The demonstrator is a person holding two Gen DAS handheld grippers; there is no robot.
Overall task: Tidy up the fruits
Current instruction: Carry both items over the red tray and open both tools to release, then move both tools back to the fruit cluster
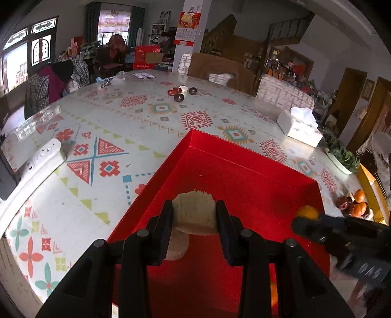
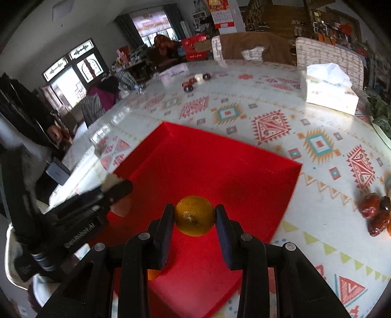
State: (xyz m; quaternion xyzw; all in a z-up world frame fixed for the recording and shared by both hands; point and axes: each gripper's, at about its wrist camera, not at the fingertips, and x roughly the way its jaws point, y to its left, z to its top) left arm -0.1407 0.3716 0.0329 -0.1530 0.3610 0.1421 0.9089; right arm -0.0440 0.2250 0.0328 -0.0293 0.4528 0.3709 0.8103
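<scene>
Lived-in home, patterned dining table [image 1: 117, 137], wall calendar [image 1: 187, 27], wooden staircase [image 1: 281, 29], curtained window [image 1: 113, 22]

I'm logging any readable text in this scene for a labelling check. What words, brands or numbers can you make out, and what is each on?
None can be read for certain.
Red gift box across the room: white lettering, too small.
Wall calendar: number grid, blurred.
Tissue box: faint print, illegible.
Paper sheet on the far table: print too small.
Right gripper body, left wrist view: white letters, upside down and blurred.
Left gripper body, right wrist view: white lettering, blurred.
</scene>
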